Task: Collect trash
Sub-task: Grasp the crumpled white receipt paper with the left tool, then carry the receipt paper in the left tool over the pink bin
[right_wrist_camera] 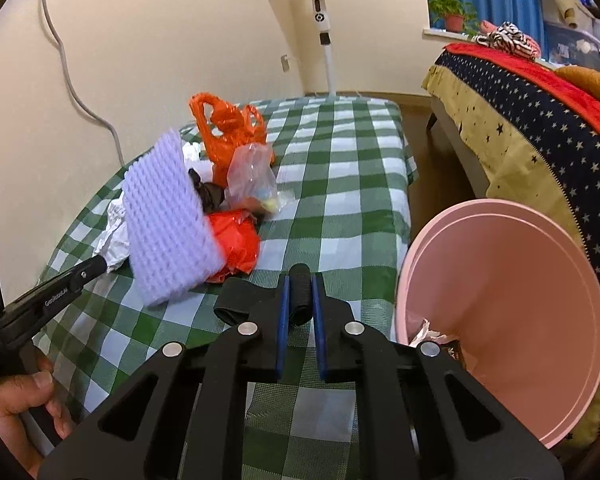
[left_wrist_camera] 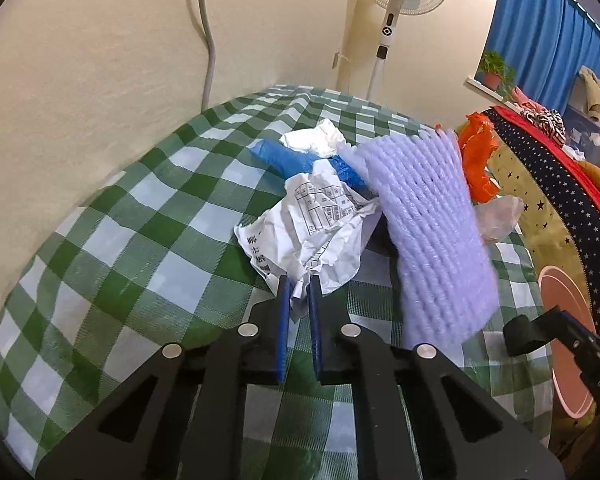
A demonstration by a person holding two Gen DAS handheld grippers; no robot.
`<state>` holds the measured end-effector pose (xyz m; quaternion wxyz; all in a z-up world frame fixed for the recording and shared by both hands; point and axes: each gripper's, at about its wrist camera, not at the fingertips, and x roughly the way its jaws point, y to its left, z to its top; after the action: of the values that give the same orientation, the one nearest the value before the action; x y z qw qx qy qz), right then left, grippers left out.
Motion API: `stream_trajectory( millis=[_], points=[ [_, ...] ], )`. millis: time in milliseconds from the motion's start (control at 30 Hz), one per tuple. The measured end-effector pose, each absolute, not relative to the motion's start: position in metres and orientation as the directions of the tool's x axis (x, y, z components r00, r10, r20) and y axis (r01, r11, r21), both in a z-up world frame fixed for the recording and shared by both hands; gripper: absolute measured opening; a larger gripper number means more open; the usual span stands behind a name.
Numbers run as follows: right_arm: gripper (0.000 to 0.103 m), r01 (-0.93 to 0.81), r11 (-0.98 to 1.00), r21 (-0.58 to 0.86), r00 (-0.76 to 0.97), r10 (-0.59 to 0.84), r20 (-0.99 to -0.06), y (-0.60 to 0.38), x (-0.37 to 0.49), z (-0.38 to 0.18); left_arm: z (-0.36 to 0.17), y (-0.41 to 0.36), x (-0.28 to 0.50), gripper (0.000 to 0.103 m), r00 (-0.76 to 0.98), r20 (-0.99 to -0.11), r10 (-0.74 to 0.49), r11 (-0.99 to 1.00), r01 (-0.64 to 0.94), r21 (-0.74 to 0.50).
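On the green checked tablecloth [left_wrist_camera: 112, 248] lies a pile of trash. My left gripper [left_wrist_camera: 299, 280] is shut on the near edge of a crumpled printed paper [left_wrist_camera: 320, 232]. Behind the paper are a blue plastic piece [left_wrist_camera: 288, 158] and a white tissue [left_wrist_camera: 316, 138]. A purple foam net [left_wrist_camera: 432, 232] leans beside it, also in the right wrist view [right_wrist_camera: 168, 224]. My right gripper [right_wrist_camera: 300, 282] is shut on a black rolled scrap [right_wrist_camera: 300, 292], just above the cloth. Orange bags [right_wrist_camera: 228, 128] and a clear bag [right_wrist_camera: 252, 176] sit further back.
A pink bin [right_wrist_camera: 500, 300] with some trash inside stands off the table's right edge, beside a star-patterned bed cover [right_wrist_camera: 540, 128]. A standing fan [right_wrist_camera: 320, 8] and a grey cable [right_wrist_camera: 80, 96] are by the wall. A hand [right_wrist_camera: 20, 400] holds the left gripper's handle.
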<state>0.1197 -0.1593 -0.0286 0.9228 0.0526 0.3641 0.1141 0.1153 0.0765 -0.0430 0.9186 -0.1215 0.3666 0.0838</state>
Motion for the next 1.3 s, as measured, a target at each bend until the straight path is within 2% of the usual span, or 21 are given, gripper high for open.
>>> stream_trajectory(
  millis=[667, 1300],
  points=[
    [0.012, -0.138, 0.974, 0.182, 0.792, 0.219, -0.570, -0.185, 0.079, 0.004, 0.001, 0.083, 0.069, 0.007, 0.792, -0.603, 0.098, 0.959, -0.237, -0.155],
    [0.012, -0.102, 0.980, 0.170, 0.845, 0.175, -0.506, -0.205, 0.038, 0.033, 0.029, 0.049, 0.033, 0.007, 0.845, -0.535, 0.021, 0.978, -0.128, -0.163]
  ],
)
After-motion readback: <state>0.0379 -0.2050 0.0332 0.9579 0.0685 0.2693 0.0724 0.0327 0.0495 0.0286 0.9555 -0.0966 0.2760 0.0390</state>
